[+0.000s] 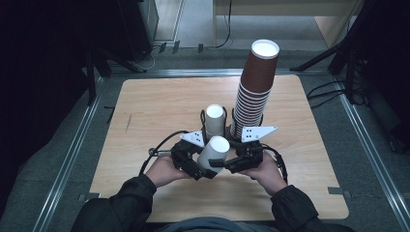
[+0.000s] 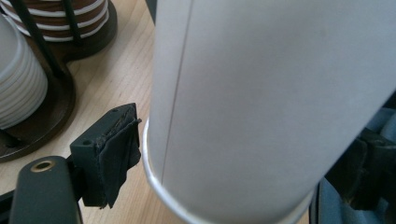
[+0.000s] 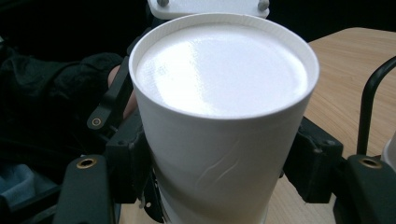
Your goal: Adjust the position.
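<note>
From the high view, you are holding a white cup (image 1: 214, 152) upside down between both grippers, just above the worktop (image 1: 145, 111) near its 6 o'clock edge. Your left gripper (image 1: 196, 163) is coming in at the cup's 8 o'clock and your right gripper (image 1: 231, 163) at its 4 o'clock. At the cup's 12 o'clock, a short stack of white cups (image 1: 215, 120) is standing in a dark wire holder, and at 1 o'clock a tall stack of brown cups (image 1: 255, 87) is rising beside it. Your sleeves are entering from 6 o'clock.

In the left gripper view, the white cup (image 2: 261, 102) is lying across the frame, rim toward 6 o'clock. One padded jaw is pressing the wall at 9 o'clock just above the rim, the other is sitting against it at 4 o'clock, so these jaws are grasping the cup. The holder's dark base (image 2: 51, 116) is resting on the worktop at 10 o'clock, carrying white cups (image 2: 16, 88) and brown cups (image 2: 70, 18).

In the right gripper view, the cup's closed bottom (image 3: 224, 70) is facing the camera. Both jaws are bearing on its wall at 8 and 4 o'clock, clenched on it, and the wall is creasing slightly. The left gripper (image 3: 116, 107) is showing behind at 9 o'clock.
</note>
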Tool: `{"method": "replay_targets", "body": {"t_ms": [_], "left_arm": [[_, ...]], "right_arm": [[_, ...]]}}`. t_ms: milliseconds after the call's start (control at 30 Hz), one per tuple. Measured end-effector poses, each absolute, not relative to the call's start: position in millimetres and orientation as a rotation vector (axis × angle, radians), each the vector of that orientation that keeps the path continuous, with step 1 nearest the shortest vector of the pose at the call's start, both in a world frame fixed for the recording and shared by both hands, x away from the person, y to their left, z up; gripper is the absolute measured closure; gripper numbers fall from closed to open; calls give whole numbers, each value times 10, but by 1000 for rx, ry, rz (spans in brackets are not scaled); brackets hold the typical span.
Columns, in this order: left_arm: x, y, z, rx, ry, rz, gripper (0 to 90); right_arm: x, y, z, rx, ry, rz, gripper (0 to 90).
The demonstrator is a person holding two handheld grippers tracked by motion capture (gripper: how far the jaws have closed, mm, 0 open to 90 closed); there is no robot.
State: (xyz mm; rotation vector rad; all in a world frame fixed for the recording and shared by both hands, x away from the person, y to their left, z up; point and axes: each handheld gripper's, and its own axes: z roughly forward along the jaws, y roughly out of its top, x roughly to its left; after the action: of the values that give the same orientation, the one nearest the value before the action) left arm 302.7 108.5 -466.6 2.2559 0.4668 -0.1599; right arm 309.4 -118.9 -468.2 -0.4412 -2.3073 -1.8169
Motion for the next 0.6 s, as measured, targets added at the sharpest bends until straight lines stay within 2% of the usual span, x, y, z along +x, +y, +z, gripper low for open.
{"method": "replay_targets", "body": {"t_ms": [233,367,600], "left_arm": [[3011,1081,-4646,2226,461,-178,151],[3017,1095,-4642,2214,458,-191,213],[3022,1110,-4630,2211,460,-191,251]], "right_arm": [[3087,-1160,-4704,-441,-2285,-1821,324],[3079,-1148,-4708,-438,-2280,-1826,325],[3086,-1151,-4706,-442,-2273,-1837,335]]}}
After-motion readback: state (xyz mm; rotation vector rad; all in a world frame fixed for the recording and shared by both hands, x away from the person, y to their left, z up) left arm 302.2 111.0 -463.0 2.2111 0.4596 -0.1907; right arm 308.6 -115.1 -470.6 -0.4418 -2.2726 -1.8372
